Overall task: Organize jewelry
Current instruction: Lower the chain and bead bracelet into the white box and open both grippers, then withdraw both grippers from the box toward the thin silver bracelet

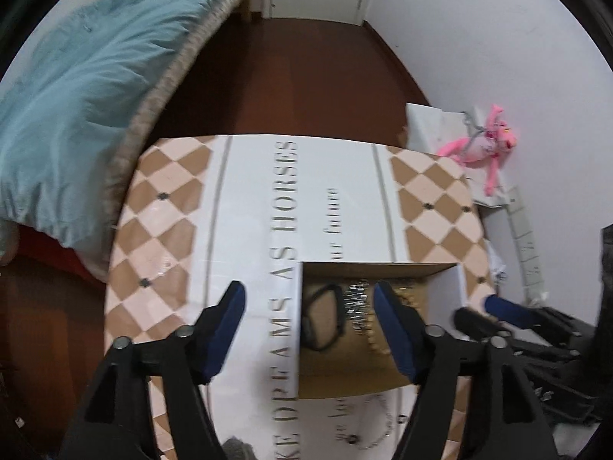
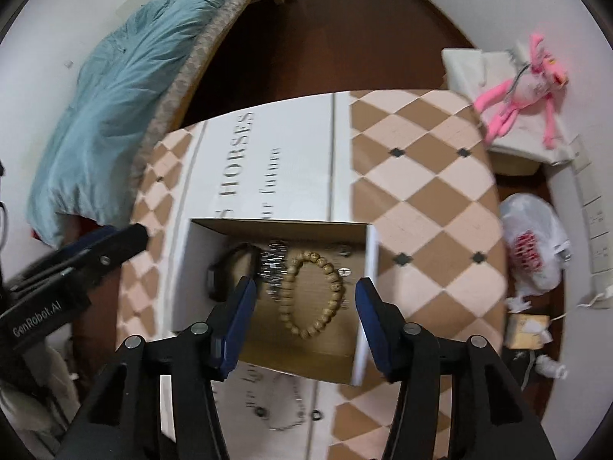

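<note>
I'm looking down through both wrist cameras. Largest thing: one bed with a teal duvet (image 1: 88, 88), sitting far beyond my left fingers, up and to the left. Next, one table (image 2: 429, 199) with a checkered-and-lettered cover, spreading under both pairs of fingers.

On it one open cardboard box (image 2: 364, 295), white outside, brown inside. In the right wrist view it is lying straight ahead between my right fingers; in the left wrist view it is sitting under the right-hand finger and past it.

One pink plush toy (image 2: 525, 84) is lying well beyond the fingers, upper right. One white plastic bag (image 2: 532, 245) is sitting off to the right of the right-hand finger, on the floor.

Inside the box I'm counting three pieces: one wooden bead bracelet (image 2: 312, 293), lying in the gap between my right fingers, just ahead of the tips; one sparkly silver piece (image 2: 274, 264), touching the bracelet's left side, just past the left-hand fingertip; one black band (image 2: 220, 268), left of that, near the box wall. A few tiny items are lying right of the bracelet, too small to tell.

One thin chain necklace (image 2: 287, 414) is lying on the table outside the box, low between my right fingers, blurred.

Left gripper (image 1: 310, 303): fingers released, spread wide, nothing between the pads. Right gripper (image 2: 306, 291): fingers released too, hanging over the bracelet, not gripping it.
</note>
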`<state>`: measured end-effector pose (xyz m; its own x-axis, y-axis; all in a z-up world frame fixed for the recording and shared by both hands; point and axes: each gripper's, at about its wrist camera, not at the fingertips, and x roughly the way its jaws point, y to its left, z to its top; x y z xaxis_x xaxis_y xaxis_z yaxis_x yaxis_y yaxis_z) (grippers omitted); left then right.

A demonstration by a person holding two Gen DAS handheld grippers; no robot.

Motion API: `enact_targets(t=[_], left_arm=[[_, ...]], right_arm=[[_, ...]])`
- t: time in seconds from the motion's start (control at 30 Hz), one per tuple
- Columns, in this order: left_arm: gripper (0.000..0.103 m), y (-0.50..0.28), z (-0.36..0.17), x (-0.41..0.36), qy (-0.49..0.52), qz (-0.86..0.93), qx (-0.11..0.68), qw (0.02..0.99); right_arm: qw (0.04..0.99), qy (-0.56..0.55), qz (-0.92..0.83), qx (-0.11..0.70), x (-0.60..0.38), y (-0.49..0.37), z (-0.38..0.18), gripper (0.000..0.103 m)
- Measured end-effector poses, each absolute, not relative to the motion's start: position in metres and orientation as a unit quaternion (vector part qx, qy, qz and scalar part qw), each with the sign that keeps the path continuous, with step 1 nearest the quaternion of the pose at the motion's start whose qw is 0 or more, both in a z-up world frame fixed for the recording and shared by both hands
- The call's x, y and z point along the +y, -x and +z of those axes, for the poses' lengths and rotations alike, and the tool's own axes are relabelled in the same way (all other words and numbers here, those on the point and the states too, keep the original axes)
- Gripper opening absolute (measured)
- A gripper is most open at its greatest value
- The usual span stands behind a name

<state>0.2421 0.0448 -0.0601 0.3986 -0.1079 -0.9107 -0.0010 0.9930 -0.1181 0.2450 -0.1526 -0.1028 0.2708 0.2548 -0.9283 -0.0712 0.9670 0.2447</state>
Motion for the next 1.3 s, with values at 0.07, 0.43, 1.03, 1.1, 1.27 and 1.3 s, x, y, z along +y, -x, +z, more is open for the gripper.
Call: enact_targets(t=[0.07, 0.43, 1.03, 1.1, 1.27, 1.3], left_arm=[[0.080, -0.234, -0.065, 0.047, 0.038, -0.018, 0.543, 0.839], [0.097, -0.199, -0.090, 0.039, -0.011, 0.017, 0.534, 0.845], [0.097, -0.141, -0.024, 0.027, -0.003, 0.016, 0.457, 0.889], [0.097, -0.132, -0.013, 0.026, 0.002, 0.012, 0.448, 0.894], [0.097, -0.115, 0.006, 0.025, 0.005, 0.005, 0.434, 0.901], [0.097, -0.112, 0.009, 0.025, 0.005, 0.005, 0.432, 0.902]], right_arm=[[0.799, -0.063, 0.086, 0.592, -0.155, -0.240, -0.105, 0.064], [0.811, 0.008, -0.002, 0.585, -0.160, -0.203, -0.128, 0.098], [0.869, 0.016, -0.028, 0.494, -0.163, -0.144, -0.048, 0.099], [0.875, 0.014, -0.029, 0.483, -0.164, -0.134, -0.036, 0.099], [0.889, 0.012, -0.034, 0.456, -0.165, -0.115, -0.012, 0.099], [0.891, 0.011, -0.033, 0.452, -0.165, -0.111, -0.007, 0.099]])
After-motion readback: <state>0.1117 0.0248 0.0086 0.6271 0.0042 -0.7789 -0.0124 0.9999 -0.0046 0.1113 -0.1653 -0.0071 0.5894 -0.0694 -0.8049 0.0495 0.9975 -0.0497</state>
